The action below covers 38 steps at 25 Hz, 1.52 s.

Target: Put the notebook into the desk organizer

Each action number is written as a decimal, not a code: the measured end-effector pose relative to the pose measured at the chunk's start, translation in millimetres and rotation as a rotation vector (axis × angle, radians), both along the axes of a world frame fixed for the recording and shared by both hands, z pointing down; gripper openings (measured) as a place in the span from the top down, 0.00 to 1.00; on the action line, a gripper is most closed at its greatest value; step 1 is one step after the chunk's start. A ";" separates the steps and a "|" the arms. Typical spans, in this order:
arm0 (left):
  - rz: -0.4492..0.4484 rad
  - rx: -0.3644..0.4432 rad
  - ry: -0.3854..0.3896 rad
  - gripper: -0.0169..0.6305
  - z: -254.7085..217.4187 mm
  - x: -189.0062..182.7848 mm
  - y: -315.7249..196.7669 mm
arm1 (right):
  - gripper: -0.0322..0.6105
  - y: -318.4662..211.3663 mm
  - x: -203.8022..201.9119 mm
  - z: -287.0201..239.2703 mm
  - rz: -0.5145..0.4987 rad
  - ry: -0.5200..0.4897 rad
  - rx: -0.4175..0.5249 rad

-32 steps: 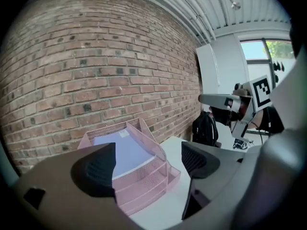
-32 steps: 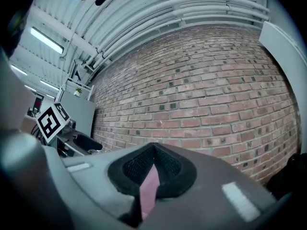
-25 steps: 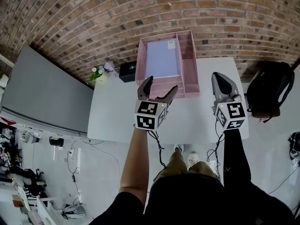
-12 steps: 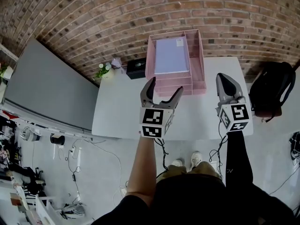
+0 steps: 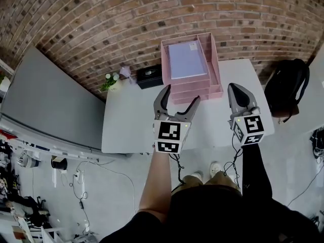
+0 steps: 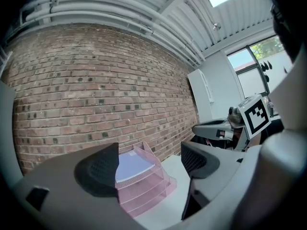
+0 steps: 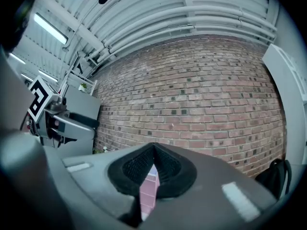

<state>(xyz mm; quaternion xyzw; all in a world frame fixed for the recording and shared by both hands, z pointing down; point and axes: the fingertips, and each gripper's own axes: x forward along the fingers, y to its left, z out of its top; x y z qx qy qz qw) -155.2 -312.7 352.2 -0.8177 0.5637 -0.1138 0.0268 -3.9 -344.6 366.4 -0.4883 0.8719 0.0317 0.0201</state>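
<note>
left claw hangs wide open and empty above the white table, in front of the pink desk organizer at the table's back edge. right claw is pinched closed, empty. the notebook lies in the organizer's top tray.

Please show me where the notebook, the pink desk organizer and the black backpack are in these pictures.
notebook (image 5: 186, 61): head view, middle of its pale cover.
pink desk organizer (image 5: 214, 65): head view, its right side wall.
black backpack (image 5: 284, 87): head view, middle of its body.
</note>
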 end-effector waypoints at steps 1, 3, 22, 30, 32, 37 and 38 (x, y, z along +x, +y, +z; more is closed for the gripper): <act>0.014 0.002 0.001 0.34 -0.4 -0.5 3.6 | 0.95 5.0 -2.3 -1.8 0.007 0.004 0.004; 0.038 0.000 0.003 0.34 0.5 -3.0 10.4 | 0.95 15.2 -6.6 -5.3 0.023 0.009 0.012; 0.021 0.049 0.037 0.96 -1.6 -35.3 64.6 | 0.95 93.1 -22.5 -21.6 0.133 0.003 0.065; -0.043 0.088 0.044 0.96 -6.5 -52.7 65.2 | 0.95 99.0 -27.8 -20.0 0.132 0.030 0.062; -0.046 0.095 0.041 0.96 -7.3 -53.3 63.9 | 0.95 98.1 -28.5 -18.8 0.131 0.034 0.060; -0.040 0.107 0.033 0.96 -10.1 -50.9 62.4 | 0.95 98.5 -29.0 -20.1 0.131 0.035 0.064; -0.040 0.108 0.034 0.96 -11.0 -50.9 61.7 | 0.95 98.7 -29.1 -20.7 0.132 0.034 0.065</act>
